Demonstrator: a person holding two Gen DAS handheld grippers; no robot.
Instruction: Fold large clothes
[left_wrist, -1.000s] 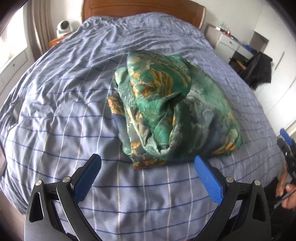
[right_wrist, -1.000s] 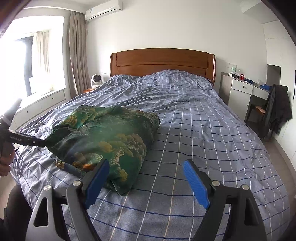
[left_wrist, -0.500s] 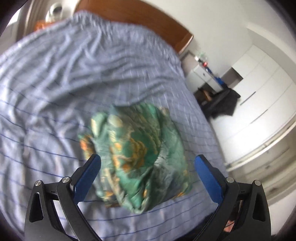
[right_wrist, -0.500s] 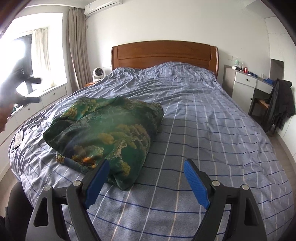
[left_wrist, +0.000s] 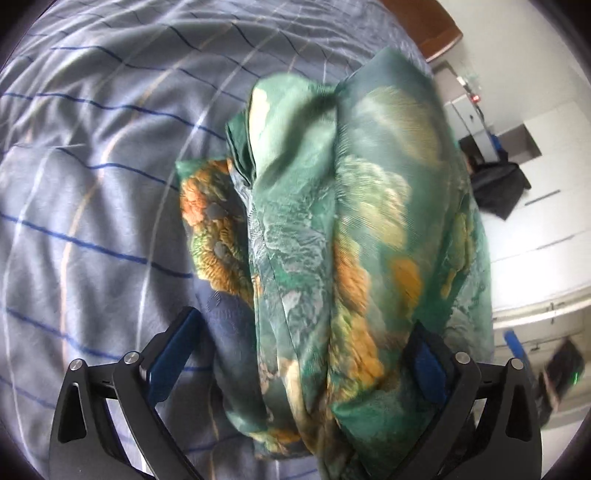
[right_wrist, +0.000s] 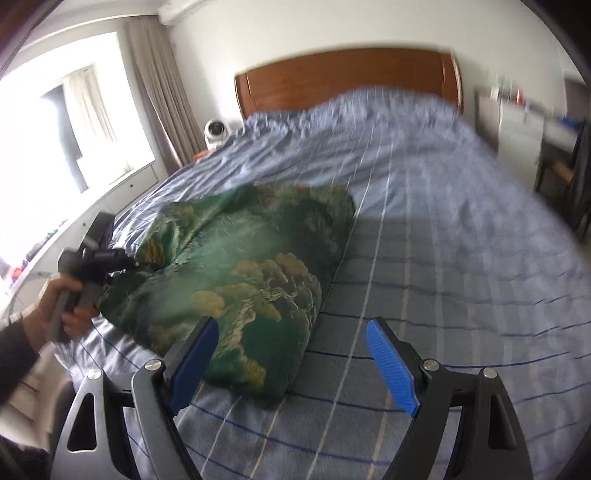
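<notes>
One green garment (left_wrist: 332, 229) on one bed (right_wrist: 443, 258); both grippers' jaws apart.

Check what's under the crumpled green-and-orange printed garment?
The crumpled green-and-orange printed garment lies on the blue-grey checked duvet. Whatever is directly beneath the heap is covered, and so are its inner folds.
</notes>
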